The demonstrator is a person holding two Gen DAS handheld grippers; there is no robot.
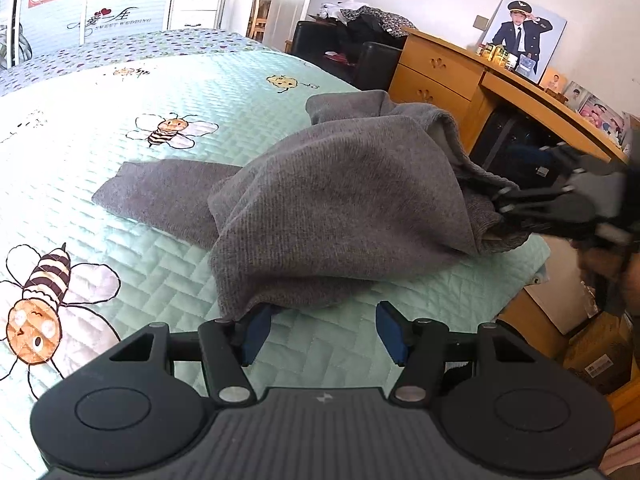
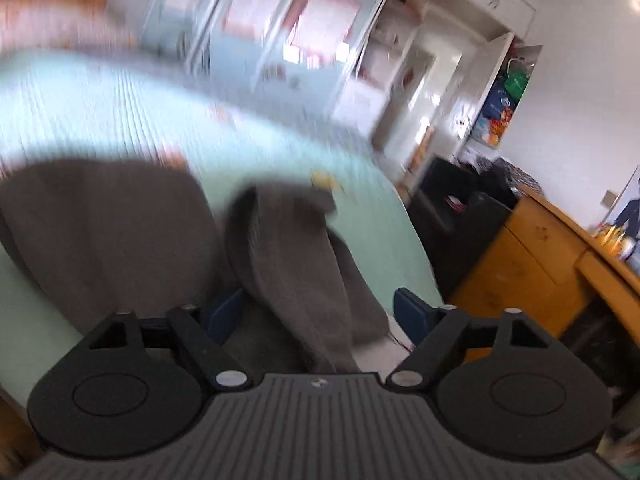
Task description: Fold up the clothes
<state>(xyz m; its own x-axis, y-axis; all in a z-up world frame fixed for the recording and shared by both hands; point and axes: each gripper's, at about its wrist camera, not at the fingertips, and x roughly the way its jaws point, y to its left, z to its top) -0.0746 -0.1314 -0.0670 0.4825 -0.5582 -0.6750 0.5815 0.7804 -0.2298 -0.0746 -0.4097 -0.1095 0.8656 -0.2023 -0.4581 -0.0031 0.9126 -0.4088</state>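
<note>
A grey knit garment [image 1: 340, 208] lies crumpled on the mint quilted bedspread [image 1: 168, 92], near the bed's right corner, with one part stretched out to the left. My left gripper [image 1: 324, 334] is open just in front of it; the cloth's lower edge brushes the left blue pad [image 1: 256, 330], and only bedspread shows between the pads. My right gripper [image 1: 560, 200] appears blurred at the garment's right edge. In the blurred right wrist view, the right gripper [image 2: 318, 312] stands wide open, with a fold of the grey garment [image 2: 288, 248] lying loose between its pads.
A wooden desk [image 1: 440, 68] with framed photos stands close to the bed's right side. A black chair [image 1: 376, 64] piled with clothes is behind it. A cardboard box [image 1: 600, 360] sits on the floor at lower right. Wardrobes line the far wall.
</note>
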